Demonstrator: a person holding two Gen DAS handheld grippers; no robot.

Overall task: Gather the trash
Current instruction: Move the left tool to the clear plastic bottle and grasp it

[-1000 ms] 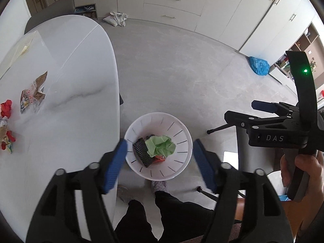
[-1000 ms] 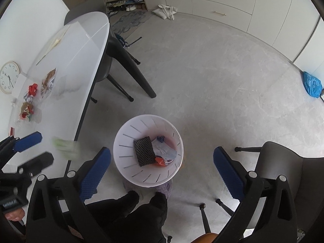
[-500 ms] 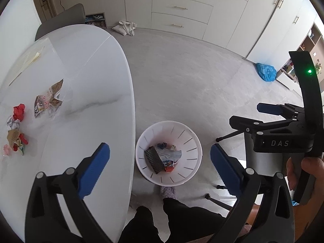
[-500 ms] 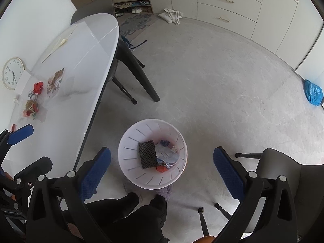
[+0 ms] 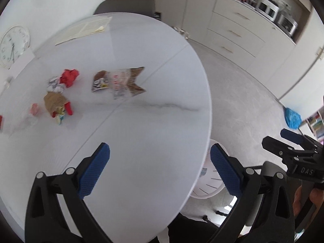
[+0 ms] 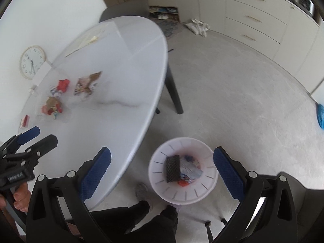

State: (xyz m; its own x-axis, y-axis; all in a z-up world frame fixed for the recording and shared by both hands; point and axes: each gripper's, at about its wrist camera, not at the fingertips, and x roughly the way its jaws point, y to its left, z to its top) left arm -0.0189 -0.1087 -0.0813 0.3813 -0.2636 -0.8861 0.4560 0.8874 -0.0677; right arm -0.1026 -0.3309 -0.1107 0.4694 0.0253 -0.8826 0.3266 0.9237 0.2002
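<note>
The left gripper [image 5: 160, 164] is held over the near edge of the white table [image 5: 141, 131] with its blue pads wide apart, and nothing is seen between them. It is likely kept open like this so that the next bit of trash can be picked up. The right gripper [image 6: 162, 165] is held just past the table's right edge, above the floor, and its pads are wide apart and empty too. The white bin [image 6: 183, 171] is set on the floor close beside that edge of the table, probably so that trash has only a short way to be carried. Some trash is already seen inside the bin, with a dark mesh piece [image 6: 172, 168] on top of crumpled papers. More trash is left on the table toward its far left side, well apart from both grippers. A flat brown and white wrapper [image 5: 118, 83] is laid nearest the middle of the table. A red crumpled piece [image 5: 69, 77] is found further left, and a brown crumpled piece [image 5: 55, 102] lies closer to the left edge. A flat paper [image 5: 85, 29] is laid near the far edge, and it cannot be told if it is trash. The pictures are a little blurred, so small bits near the left edge cannot be named.
</note>
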